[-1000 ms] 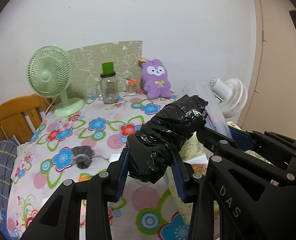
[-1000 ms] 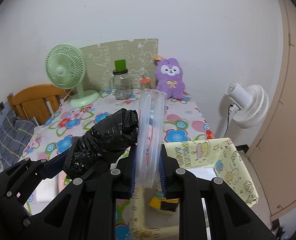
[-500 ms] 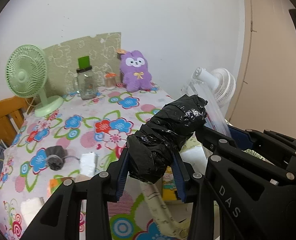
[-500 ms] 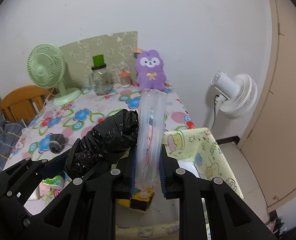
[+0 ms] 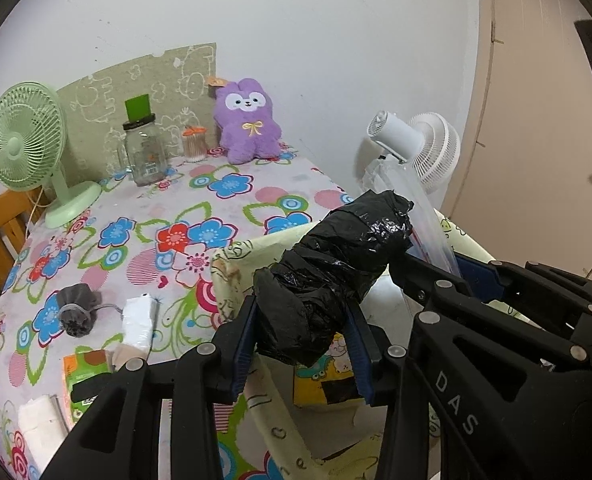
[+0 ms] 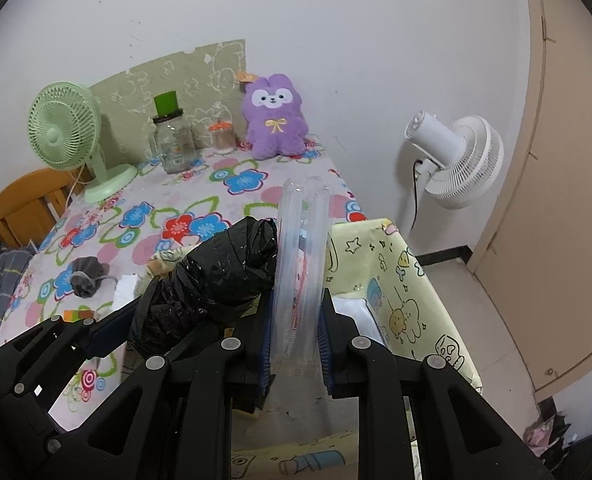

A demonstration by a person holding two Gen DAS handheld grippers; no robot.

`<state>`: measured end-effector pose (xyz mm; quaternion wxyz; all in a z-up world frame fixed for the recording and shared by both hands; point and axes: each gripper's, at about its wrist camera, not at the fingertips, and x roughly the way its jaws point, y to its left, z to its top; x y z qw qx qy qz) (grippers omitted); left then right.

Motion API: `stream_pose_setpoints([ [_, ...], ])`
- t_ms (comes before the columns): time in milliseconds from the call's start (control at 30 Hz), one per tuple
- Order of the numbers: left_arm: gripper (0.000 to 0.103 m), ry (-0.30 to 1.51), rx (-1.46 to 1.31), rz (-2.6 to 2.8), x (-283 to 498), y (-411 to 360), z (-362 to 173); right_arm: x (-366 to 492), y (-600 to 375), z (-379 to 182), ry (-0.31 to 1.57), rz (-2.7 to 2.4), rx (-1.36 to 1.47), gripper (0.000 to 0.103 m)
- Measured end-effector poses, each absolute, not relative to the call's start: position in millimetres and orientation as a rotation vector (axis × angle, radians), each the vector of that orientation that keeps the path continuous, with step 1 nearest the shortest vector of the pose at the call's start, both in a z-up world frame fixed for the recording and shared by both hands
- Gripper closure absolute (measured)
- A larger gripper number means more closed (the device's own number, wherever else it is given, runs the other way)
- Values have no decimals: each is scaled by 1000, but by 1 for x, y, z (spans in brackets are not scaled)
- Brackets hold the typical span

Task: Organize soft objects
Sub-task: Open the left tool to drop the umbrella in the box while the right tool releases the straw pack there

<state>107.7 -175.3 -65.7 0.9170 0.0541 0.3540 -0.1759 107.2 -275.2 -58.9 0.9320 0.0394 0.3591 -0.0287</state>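
Observation:
My left gripper (image 5: 302, 350) is shut on a black plastic bag roll (image 5: 332, 276), which also shows in the right wrist view (image 6: 212, 284). My right gripper (image 6: 296, 344) is shut on a clear inflated plastic packet (image 6: 302, 264), seen in the left wrist view (image 5: 420, 216) behind the roll. Both are held above a yellow cartoon-print fabric bin (image 6: 396, 280) standing beside the table; its near wall shows in the left wrist view (image 5: 232, 280). A yellow packet (image 5: 328, 380) lies inside the bin.
The flowered table (image 5: 148, 236) holds a grey drawstring pouch (image 5: 76, 308), a white bundle (image 5: 140, 320), a green packet (image 5: 84, 376), a purple plush (image 5: 248, 120), a glass jar (image 5: 144, 152) and a green fan (image 5: 28, 144). A white floor fan (image 6: 456, 160) stands to the right. A wooden chair (image 6: 24, 204) is left.
Both grippers have moved right and away from the table with their loads, and now hang over the yellow bin. Both grips are unchanged.

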Motion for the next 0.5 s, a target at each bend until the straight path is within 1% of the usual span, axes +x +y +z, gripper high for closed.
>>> stream_pose_setpoints([
  [233,52,729,171,-369,116,-185,-70,117,-283,-67,761,-63,110,79],
  [333,44,729,174,-387,119,-186,-70,121,-285,-69,768,-61,118,77],
  [433,42,722,180,-398,120,-187,-70,125,-285,-69,768,-67,116,75],
  [500,42,719,185,-407,122,-187,-71,126,-284,-70,768,-71,113,71],
])
